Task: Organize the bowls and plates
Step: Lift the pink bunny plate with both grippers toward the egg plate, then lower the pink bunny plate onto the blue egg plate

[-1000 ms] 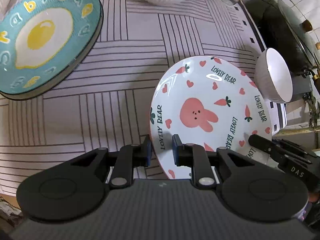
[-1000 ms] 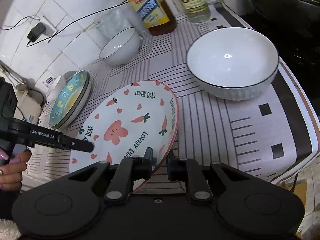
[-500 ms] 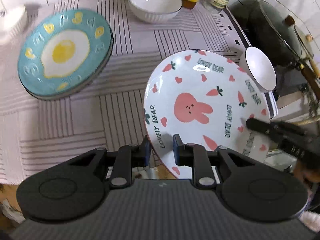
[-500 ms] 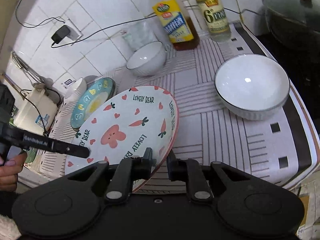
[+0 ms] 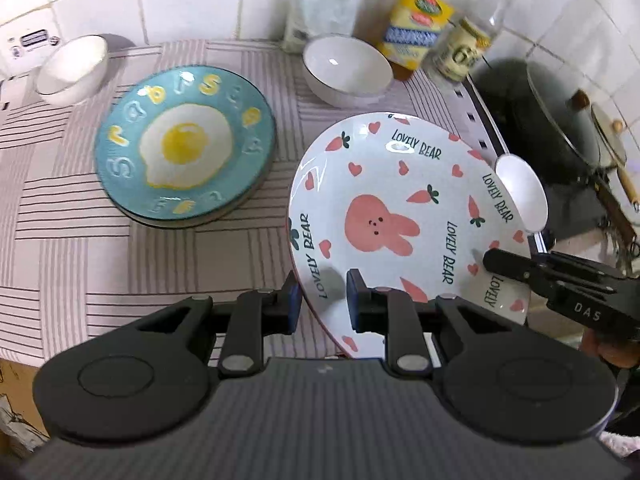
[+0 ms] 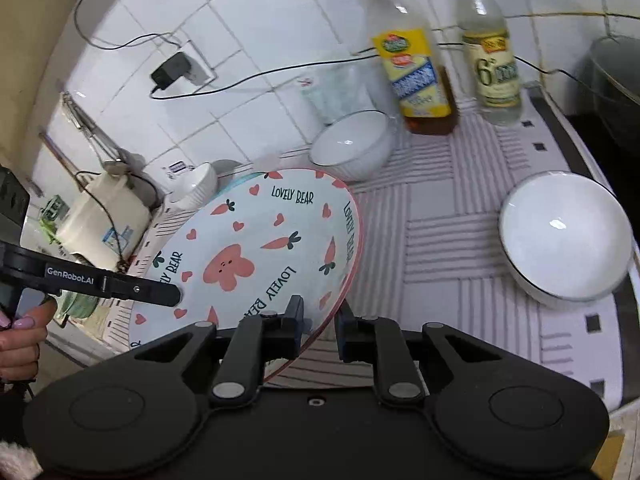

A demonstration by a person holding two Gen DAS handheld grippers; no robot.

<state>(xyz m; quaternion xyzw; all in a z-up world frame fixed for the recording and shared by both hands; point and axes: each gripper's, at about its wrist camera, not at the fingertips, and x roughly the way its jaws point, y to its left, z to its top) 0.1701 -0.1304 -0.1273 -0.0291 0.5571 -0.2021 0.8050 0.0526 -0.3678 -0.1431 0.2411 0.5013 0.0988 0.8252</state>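
Bunny plate (image 5: 400, 216) hides part of white bowl (image 5: 524, 196).

Both wrist views look down closely from opposite sides, sharing the rabbit plate (image 5: 400, 216) (image 6: 256, 248).

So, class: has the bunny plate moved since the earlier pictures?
Yes. The bunny plate, held by both grippers, has risen away from the striped tablecloth, which looks farther below now.

Pretty clearly a home kitchen: white tiled wall (image 6: 248, 20) ahead of the claw, oil bottle (image 6: 416, 68) and vinegar bottle (image 6: 494, 64) at the back of the cloth-covered tabletop (image 6: 440, 236), lidded wok (image 5: 560, 128) off right.
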